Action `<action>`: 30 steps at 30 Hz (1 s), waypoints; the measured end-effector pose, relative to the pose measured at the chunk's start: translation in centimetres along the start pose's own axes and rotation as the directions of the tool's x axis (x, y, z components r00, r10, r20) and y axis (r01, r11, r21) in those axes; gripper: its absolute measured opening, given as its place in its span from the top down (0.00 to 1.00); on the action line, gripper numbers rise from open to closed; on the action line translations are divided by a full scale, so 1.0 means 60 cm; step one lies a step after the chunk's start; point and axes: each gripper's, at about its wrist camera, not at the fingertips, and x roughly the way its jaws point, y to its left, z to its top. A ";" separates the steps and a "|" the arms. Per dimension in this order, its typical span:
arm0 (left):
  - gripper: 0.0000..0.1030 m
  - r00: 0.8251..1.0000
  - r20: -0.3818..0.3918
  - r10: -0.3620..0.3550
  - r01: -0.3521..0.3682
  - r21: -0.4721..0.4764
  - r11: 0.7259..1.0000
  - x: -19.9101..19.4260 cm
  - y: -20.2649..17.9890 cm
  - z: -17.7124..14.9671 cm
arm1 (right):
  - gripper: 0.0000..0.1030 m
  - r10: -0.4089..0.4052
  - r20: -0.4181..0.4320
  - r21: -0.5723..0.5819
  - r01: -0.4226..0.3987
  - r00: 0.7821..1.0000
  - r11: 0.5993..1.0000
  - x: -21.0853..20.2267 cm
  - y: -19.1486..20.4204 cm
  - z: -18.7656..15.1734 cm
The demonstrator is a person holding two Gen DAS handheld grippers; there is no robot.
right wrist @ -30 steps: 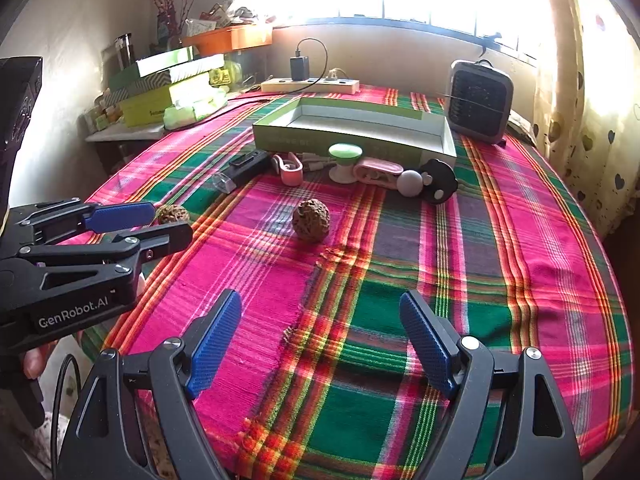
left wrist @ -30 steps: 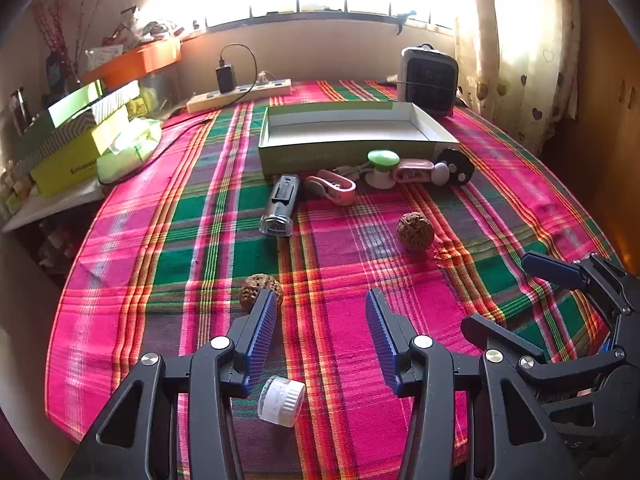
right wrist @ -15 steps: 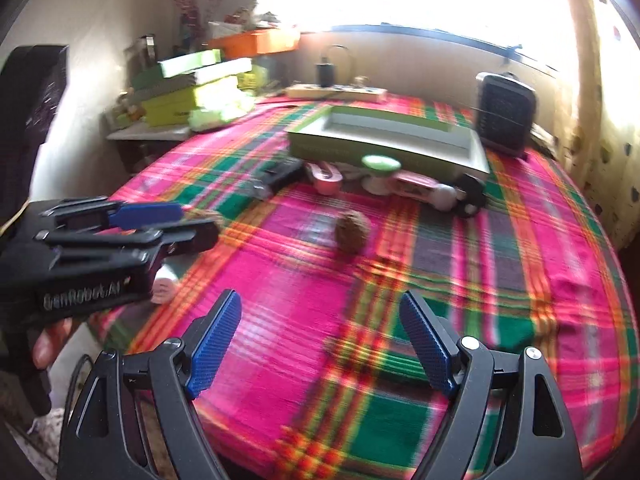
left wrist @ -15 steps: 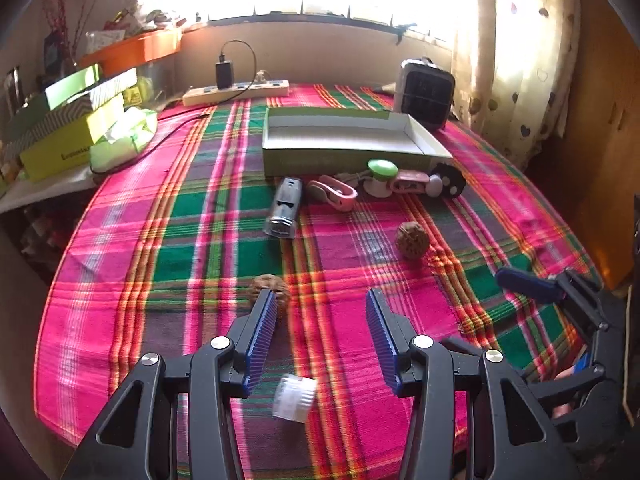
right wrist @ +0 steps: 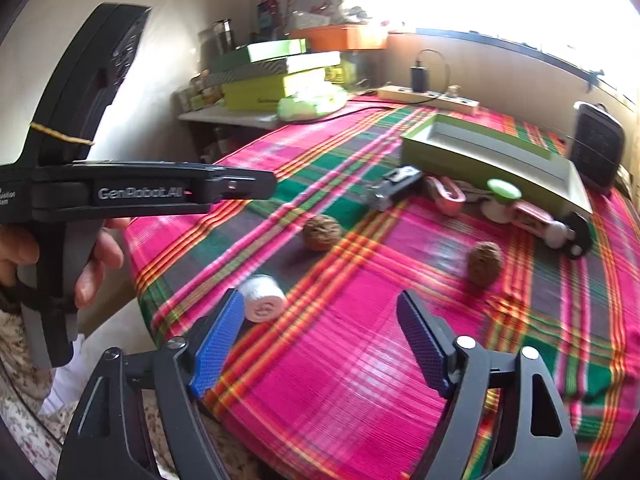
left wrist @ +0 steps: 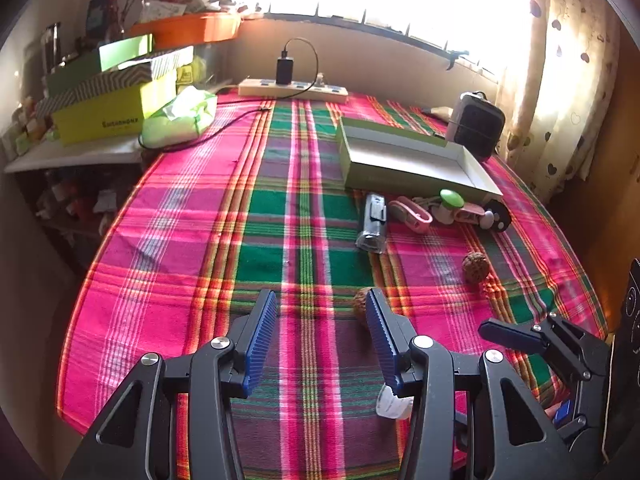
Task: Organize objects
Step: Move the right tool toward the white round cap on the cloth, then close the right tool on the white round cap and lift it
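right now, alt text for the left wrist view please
The open left gripper hovers empty over a pink and green plaid tablecloth, a walnut just behind its right finger. Farther back, small items lie before an empty green tray.

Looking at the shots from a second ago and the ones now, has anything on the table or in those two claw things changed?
Only the views swung. Both the left gripper and the right gripper shifted leftward, so the green tray and the walnuts now sit further right in view. Nothing was picked up or released; both grippers stay open and empty, and the white cap and other items lie where they were.
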 end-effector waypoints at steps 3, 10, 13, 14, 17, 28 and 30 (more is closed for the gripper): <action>0.56 1.000 -0.010 0.004 -0.004 -0.017 1.000 0.005 0.016 -0.003 | 0.29 0.026 -0.017 -0.031 -0.027 1.000 0.999 0.011 0.015 0.002; 0.56 1.000 -0.015 -0.021 0.021 -0.033 0.999 0.008 0.032 -0.002 | 0.42 0.055 -0.053 -0.083 -0.059 0.997 0.995 0.040 0.041 0.007; 0.56 1.000 -0.020 -0.025 0.024 -0.034 0.999 0.010 0.035 -0.001 | 0.48 0.060 -0.074 -0.082 -0.066 0.995 0.994 0.051 0.044 0.006; 0.56 0.999 -0.023 -0.025 0.025 -0.034 0.999 0.012 0.036 -0.001 | 0.49 0.061 -0.080 -0.083 -0.068 0.995 0.994 0.054 0.045 0.006; 0.56 0.999 -0.029 -0.033 0.032 -0.040 0.999 0.016 0.040 -0.001 | 0.54 0.066 -0.090 -0.084 -0.073 0.994 0.994 0.059 0.046 0.006; 0.56 0.994 -0.048 -0.100 0.099 -0.016 0.995 0.029 0.030 0.000 | 0.69 0.048 -0.090 -0.084 -0.055 0.995 0.995 0.060 0.044 0.004; 0.56 0.991 -0.052 -0.124 0.124 -0.008 0.992 0.033 0.025 0.000 | 0.69 0.034 -0.084 -0.077 -0.040 0.996 0.996 0.054 0.038 0.003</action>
